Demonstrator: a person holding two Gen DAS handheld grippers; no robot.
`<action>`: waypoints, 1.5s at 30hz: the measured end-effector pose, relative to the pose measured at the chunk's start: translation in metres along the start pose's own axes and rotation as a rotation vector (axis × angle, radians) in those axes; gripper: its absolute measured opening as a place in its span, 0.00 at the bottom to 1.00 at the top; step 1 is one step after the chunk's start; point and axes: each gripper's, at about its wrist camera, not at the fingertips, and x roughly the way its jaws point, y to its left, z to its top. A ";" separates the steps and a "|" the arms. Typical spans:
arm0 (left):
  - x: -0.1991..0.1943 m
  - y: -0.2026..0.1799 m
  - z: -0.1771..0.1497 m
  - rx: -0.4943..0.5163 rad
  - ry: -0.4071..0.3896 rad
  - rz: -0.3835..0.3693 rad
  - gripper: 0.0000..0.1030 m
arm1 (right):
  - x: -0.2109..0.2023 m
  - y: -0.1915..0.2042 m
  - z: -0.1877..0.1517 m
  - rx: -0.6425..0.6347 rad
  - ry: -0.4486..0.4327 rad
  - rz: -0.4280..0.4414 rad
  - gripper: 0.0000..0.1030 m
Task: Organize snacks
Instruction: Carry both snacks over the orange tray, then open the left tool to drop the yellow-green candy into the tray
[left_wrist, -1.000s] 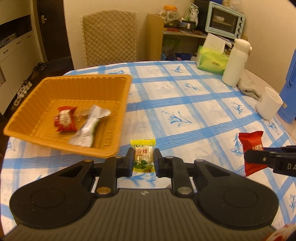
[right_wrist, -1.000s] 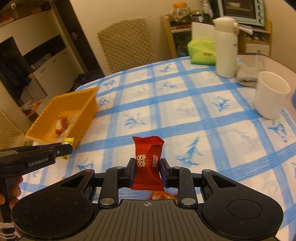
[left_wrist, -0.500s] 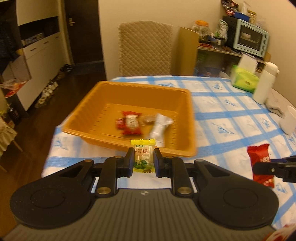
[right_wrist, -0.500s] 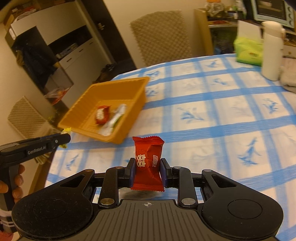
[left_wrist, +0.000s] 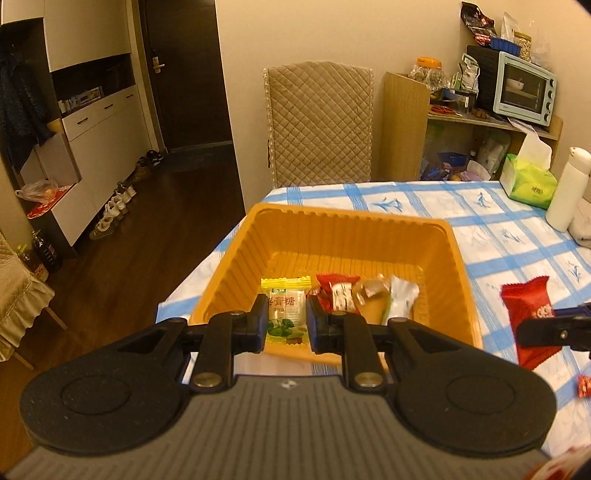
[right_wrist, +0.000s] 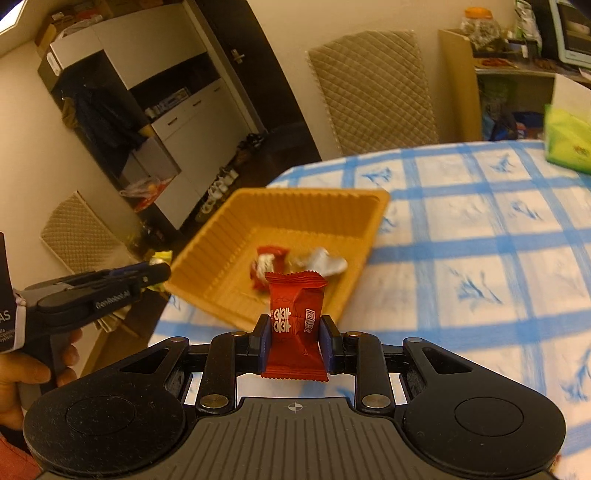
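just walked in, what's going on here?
A person is sorting snacks into an orange basket, one handheld tool in each hand. The left tool is shut on a yellow-green candy packet at the basket's near edge. The right tool is shut on a red snack packet, not yet over the basket. A red-and-white packet and a silver packet already lie inside.

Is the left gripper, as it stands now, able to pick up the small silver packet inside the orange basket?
Probably not yet: the left gripper is shut on a yellow-green candy packet, so its jaws are full. The open-topped orange plastic basket leaves the silver packet uncovered.
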 end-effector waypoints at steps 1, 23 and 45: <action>0.003 0.002 0.003 0.002 -0.002 -0.001 0.19 | 0.004 0.002 0.004 0.001 -0.001 0.000 0.27; 0.105 0.017 0.031 0.026 0.094 -0.061 0.19 | 0.112 -0.005 0.065 -0.019 0.048 -0.088 0.27; 0.162 0.020 0.033 0.025 0.172 -0.064 0.20 | 0.141 -0.028 0.082 -0.085 0.066 -0.190 0.27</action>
